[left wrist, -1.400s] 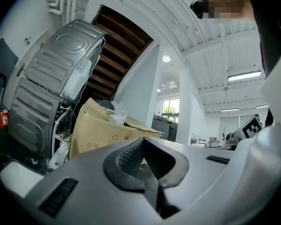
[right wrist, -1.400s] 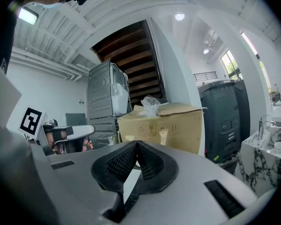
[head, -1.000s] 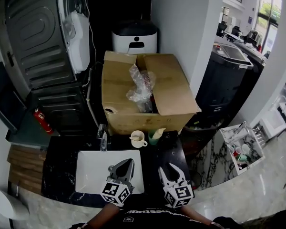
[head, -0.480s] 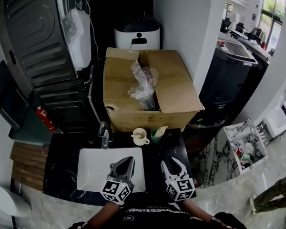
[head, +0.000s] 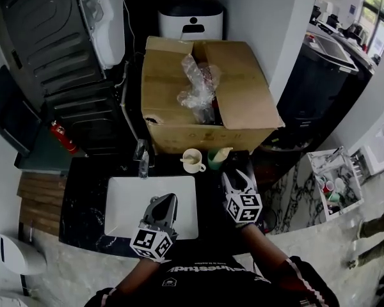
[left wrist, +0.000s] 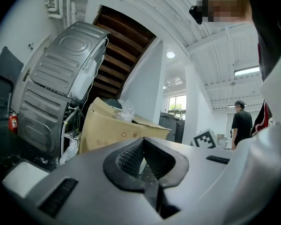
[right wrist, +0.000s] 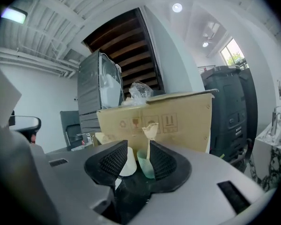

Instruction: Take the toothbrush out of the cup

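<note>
A pale green cup (head: 216, 158) stands on the dark counter (head: 83, 197) in front of a cardboard box, with a cream-headed toothbrush (head: 223, 152) upright in it. A white mug (head: 192, 161) sits just to its left. My right gripper (head: 239, 178) is a short way before the green cup; its jaws are opening with nothing between them. In the right gripper view the cup (right wrist: 146, 163) and toothbrush (right wrist: 150, 135) show through the gap of the right gripper (right wrist: 133, 161), apart from the pads. My left gripper (head: 166, 201) hovers shut over the white sink (head: 125, 210); the left gripper (left wrist: 144, 162) holds nothing.
The open cardboard box (head: 198, 101) with a crumpled plastic bag (head: 201, 82) stands right behind the cups. A faucet (head: 143, 162) rises at the sink's back edge. A rack of bottles (head: 333, 184) sits on the floor to the right. A person (left wrist: 241, 123) stands far off.
My right gripper has moved forward toward the green cup, and its jaws have spread wider. The left gripper has stayed shut over the sink.
</note>
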### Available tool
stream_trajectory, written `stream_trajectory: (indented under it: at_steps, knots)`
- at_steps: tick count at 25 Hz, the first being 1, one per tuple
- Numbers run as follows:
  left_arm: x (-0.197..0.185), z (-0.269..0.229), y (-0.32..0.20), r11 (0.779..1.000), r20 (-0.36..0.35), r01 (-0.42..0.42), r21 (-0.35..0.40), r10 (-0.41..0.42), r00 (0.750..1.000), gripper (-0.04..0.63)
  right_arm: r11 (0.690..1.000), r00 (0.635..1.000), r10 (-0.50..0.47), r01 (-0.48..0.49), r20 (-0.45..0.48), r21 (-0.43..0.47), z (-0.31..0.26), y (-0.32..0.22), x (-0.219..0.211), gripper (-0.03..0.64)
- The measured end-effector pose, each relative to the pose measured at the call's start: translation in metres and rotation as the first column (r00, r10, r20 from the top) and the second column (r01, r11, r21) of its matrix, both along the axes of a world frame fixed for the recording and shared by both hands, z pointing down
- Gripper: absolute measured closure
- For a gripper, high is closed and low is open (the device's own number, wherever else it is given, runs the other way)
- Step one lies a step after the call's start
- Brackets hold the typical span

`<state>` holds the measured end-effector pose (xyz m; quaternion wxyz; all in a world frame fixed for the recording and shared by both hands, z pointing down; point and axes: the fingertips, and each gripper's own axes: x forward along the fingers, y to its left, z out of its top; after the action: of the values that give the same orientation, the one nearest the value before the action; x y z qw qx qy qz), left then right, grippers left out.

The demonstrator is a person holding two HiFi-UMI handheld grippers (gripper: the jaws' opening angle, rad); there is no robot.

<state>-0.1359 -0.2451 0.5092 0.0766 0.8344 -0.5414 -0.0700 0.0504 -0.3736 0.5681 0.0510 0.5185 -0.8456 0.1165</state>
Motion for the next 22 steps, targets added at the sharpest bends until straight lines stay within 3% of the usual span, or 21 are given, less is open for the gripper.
stream_trajectory:
  at_steps: [6,16,22]
  knots:
    - [-0.016,0.007,0.006,0.999,0.004,0.043,-0.023,-0.043,0.999,0.580,0.997,0.997,0.011,-0.017,-0.078,-0.074,0.043,-0.051,-0.007,0.450]
    - [-0.035,0.013,0.010,0.994,0.010,0.101,-0.045,-0.101,0.995,0.580,0.995,0.995,0.027,-0.036,-0.097,-0.093,0.058,-0.089,-0.013,0.451]
    - [-0.035,0.013,0.012,0.993,0.010,0.107,-0.044,-0.107,0.994,0.580,0.998,0.992,0.009,-0.017,-0.130,-0.060,0.052,-0.089,-0.018,0.560]
